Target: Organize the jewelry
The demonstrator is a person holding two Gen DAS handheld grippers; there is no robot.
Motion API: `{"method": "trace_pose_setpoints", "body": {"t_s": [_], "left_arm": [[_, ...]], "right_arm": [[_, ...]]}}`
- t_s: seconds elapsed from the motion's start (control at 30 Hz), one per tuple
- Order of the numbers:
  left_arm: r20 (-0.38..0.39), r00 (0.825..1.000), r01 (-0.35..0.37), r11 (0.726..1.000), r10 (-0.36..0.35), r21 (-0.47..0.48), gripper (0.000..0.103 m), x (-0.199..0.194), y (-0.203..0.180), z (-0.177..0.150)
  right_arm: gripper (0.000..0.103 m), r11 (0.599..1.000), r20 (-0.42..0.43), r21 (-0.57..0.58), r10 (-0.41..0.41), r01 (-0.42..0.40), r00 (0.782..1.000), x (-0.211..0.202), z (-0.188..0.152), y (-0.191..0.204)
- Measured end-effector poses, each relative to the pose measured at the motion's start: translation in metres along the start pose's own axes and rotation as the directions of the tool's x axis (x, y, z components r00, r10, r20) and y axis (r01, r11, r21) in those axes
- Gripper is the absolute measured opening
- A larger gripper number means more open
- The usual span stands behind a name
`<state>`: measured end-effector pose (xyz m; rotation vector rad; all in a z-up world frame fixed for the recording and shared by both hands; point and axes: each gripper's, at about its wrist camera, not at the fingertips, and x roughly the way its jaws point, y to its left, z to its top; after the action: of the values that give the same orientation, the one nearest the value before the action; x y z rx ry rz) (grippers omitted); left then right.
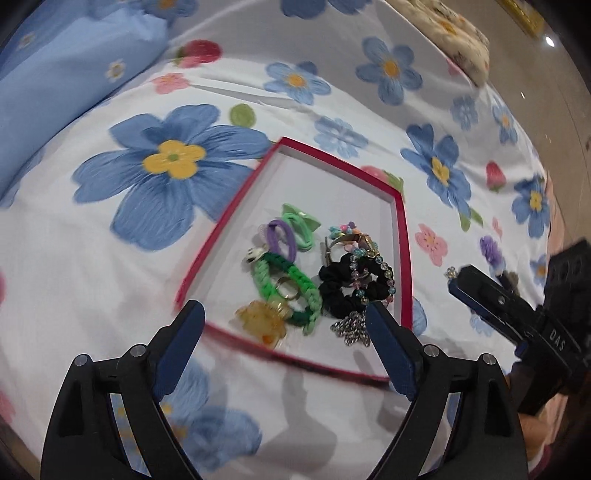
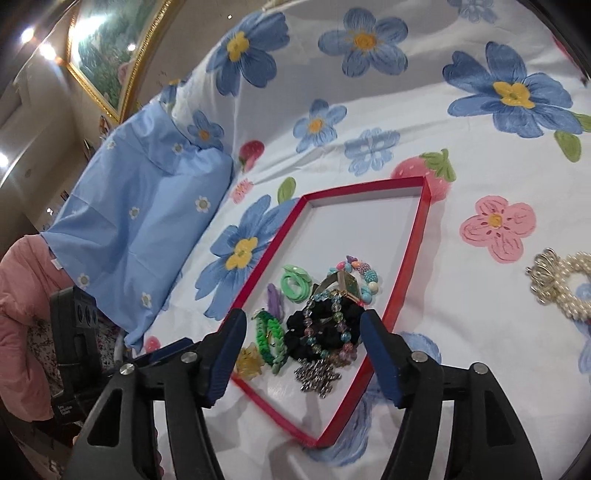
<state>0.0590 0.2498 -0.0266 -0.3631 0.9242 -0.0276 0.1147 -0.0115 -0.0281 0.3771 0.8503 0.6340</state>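
Observation:
A red-rimmed tray (image 1: 229, 221) (image 2: 410, 251) with a white floor lies on the flowered bedsheet. Its near half holds a green braided bracelet (image 1: 295, 284) (image 2: 271, 336), a black scrunchie (image 1: 340, 291) (image 2: 306, 328), purple (image 1: 282, 238) and light green hair ties (image 1: 299, 221), a yellow clip (image 1: 260, 323), a silver brooch (image 1: 351, 328) (image 2: 317, 373) and beaded bracelets (image 2: 360, 273). My left gripper (image 1: 283, 312) hangs open above this pile and holds nothing. My right gripper (image 2: 303, 317) is open over the same pile and also holds nothing. A pearl bracelet (image 2: 565, 288) lies on the sheet, right of the tray.
A light blue pillow (image 1: 55, 85) (image 2: 140, 229) lies left of the tray. A cream floral pouch (image 1: 454, 29) sits at the far right edge of the bed. A gold-framed painting (image 2: 110, 48) hangs on the wall behind. A pink sleeve (image 2: 22, 302) shows at the left.

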Motion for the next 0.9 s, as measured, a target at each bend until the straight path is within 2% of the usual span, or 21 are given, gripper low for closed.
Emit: {"method": "trace_pose_setpoints", "body": {"t_s": [0.13, 0.27, 0.37, 0.43, 0.6, 0.67, 0.73, 0.8, 0.9], "left_arm": [[0.026, 0.999, -0.026, 0.999, 0.026, -0.022, 0.089, -0.020, 0.005, -0.015], [0.049, 0.997, -0.063, 0.998, 0.064, -0.007, 0.089, -0.039, 0.004, -0.029], [0.066, 0.994, -0.090, 0.996, 0.089, 0.014, 0.089, -0.051, 0.000, -0.036], [0.071, 0.993, -0.100, 0.995, 0.098, 0.025, 0.090, -0.058, -0.002, -0.039], [0.114, 0.988, -0.114, 0.991, 0.106, 0.069, 0.090, -0.086, -0.015, -0.037], [0.157, 0.981, -0.134, 0.986, 0.118, 0.100, 0.091, -0.102, -0.024, -0.034], [0.201, 0.969, -0.173, 0.977, 0.146, 0.127, 0.103, -0.112, -0.032, -0.034], [0.240, 0.953, -0.225, 0.963, 0.186, 0.147, 0.103, -0.115, -0.039, -0.038], [0.239, 0.947, -0.255, 0.954, 0.214, 0.156, 0.103, -0.100, -0.040, -0.047]], "right_arm": [[0.069, 1.000, 0.031, -0.004, 0.008, -0.008, 0.999, -0.021, -0.013, 0.006], [0.072, 0.999, 0.064, -0.048, -0.018, 0.021, 0.998, -0.043, -0.025, 0.016], [0.074, 0.992, 0.097, -0.108, -0.062, 0.072, 0.993, -0.060, -0.033, 0.027], [0.078, 0.982, 0.120, -0.155, -0.089, 0.108, 0.989, -0.073, -0.038, 0.038], [0.082, 0.954, 0.138, -0.242, -0.145, 0.175, 0.980, -0.094, -0.038, 0.061], [0.087, 0.947, 0.141, -0.259, -0.160, 0.193, 0.977, -0.103, -0.033, 0.069], [0.092, 0.942, 0.165, -0.268, -0.162, 0.202, 0.973, -0.115, -0.029, 0.076], [0.102, 0.939, 0.193, -0.278, -0.150, 0.201, 0.970, -0.124, -0.028, 0.081], [0.103, 0.923, 0.242, -0.303, -0.164, 0.236, 0.956, -0.123, -0.039, 0.080]]}}
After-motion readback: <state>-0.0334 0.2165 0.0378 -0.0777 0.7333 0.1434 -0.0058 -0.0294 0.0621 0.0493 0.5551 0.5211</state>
